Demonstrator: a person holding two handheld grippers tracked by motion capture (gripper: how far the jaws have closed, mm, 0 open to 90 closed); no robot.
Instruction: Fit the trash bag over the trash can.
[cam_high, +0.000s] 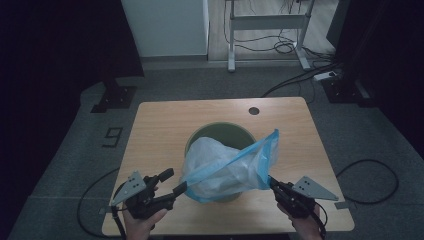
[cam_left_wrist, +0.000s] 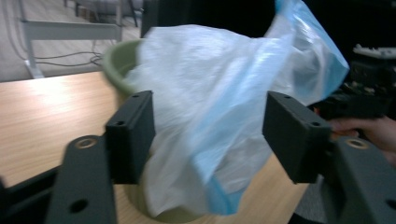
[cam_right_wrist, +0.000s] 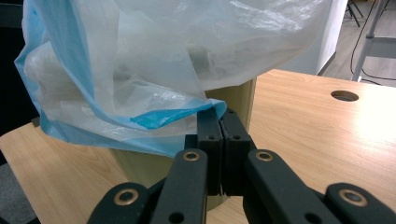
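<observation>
The right gripper (cam_right_wrist: 219, 140) pinches the bag (cam_high: 227, 167) rim, the left gripper (cam_left_wrist: 210, 135) gapes empty, so lining the bin (cam_high: 220, 131) looks half done.

High view: dim overall, corners falling off to near black; the wooden table (cam_high: 160, 125) is sitting in the brightest zone. Left gripper view: motion blur is smearing the plastic bag (cam_left_wrist: 219, 107) and green bin (cam_left_wrist: 114, 60); the near jaws are staying fairly sharp. Right gripper view: sharper, the tabletop (cam_right_wrist: 327, 130) is catching soft glare at right; the bag is glowing translucent.
</observation>
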